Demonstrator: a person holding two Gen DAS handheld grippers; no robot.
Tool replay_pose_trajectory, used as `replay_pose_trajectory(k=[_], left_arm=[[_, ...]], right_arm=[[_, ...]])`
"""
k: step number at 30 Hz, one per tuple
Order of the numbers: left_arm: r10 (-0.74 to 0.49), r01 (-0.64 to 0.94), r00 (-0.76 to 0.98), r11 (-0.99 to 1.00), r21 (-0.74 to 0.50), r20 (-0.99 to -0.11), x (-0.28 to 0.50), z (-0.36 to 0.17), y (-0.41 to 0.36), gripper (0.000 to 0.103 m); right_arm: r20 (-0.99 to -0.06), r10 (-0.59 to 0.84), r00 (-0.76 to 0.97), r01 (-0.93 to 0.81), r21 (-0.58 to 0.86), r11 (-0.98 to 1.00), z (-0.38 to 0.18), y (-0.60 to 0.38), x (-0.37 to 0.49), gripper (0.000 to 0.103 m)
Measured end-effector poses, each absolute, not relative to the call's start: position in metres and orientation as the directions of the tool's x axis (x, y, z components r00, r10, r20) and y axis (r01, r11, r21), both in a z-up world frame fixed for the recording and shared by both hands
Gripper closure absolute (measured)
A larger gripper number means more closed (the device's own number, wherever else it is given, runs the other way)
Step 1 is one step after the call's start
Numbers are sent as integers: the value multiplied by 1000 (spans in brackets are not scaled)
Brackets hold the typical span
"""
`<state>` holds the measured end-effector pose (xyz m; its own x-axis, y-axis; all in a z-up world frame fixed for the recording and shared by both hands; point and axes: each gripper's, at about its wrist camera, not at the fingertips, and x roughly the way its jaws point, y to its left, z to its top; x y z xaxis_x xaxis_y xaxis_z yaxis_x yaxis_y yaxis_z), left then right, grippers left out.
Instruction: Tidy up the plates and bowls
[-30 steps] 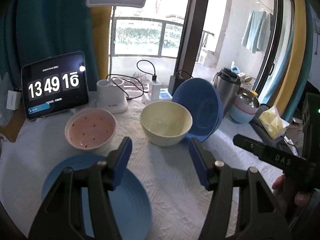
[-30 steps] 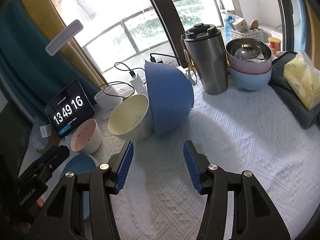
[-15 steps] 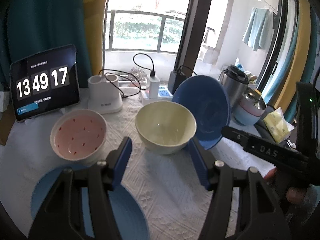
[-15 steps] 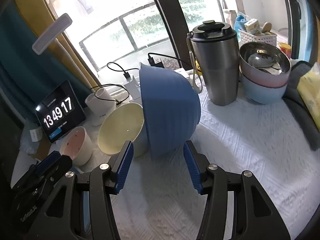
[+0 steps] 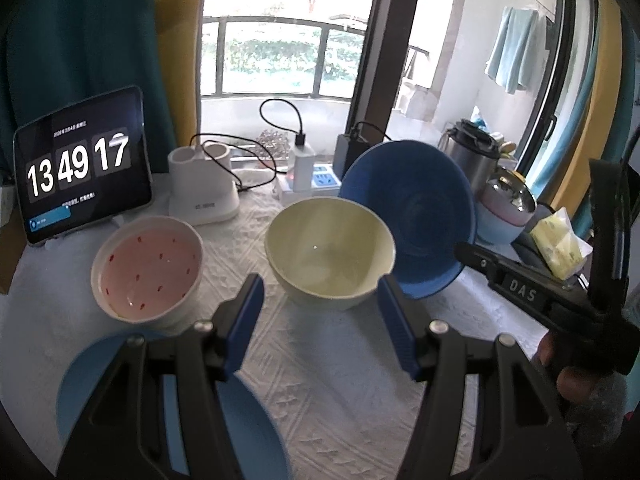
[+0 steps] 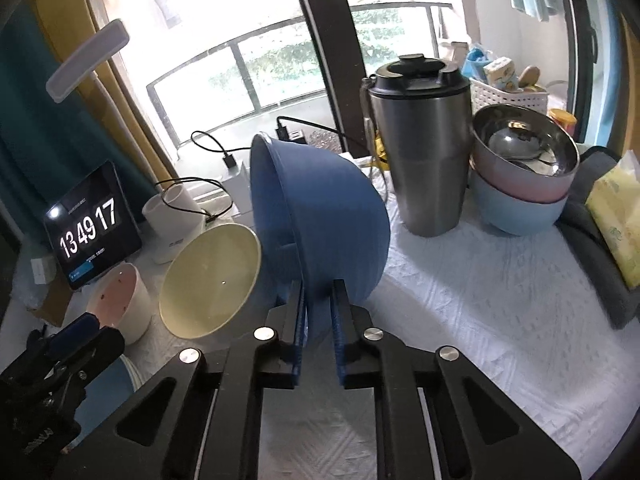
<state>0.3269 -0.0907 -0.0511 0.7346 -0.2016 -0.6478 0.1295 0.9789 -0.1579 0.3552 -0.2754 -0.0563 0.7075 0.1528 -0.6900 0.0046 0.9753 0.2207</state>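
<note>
A dark blue bowl (image 6: 336,216) stands on its edge, leaning against a cream bowl (image 6: 212,276). My right gripper (image 6: 319,292) has its jaws closing tight on the blue bowl's lower rim, and the pads press on it. In the left wrist view the blue bowl (image 5: 424,216) faces me, behind the cream bowl (image 5: 328,248). My left gripper (image 5: 320,284) hangs open just in front of the cream bowl, with nothing between its fingers. A white bowl with a pink speckled inside (image 5: 148,268) sits to the left. A light blue plate (image 5: 80,372) lies under the left gripper.
A tablet clock (image 5: 80,168), a white lamp base (image 5: 204,196) and a power strip with cables line the back. A steel tumbler (image 6: 420,160), stacked bowls (image 6: 524,184) and a tissue pack (image 6: 616,216) stand on the right. A white textured cloth (image 6: 480,320) covers the table.
My right gripper moved forward to the blue bowl and shut on its rim. My left gripper came a little closer to the cream and pink bowls, still open.
</note>
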Motion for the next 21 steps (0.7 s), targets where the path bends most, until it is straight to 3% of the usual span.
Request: replay_pose_trajectory(k=[21], left_arm=[[-250,234,714,965,-114,-654,304,-45,-162,42]], right_arm=[[-673,75,735,130,249,960,-47,-354,298,97]])
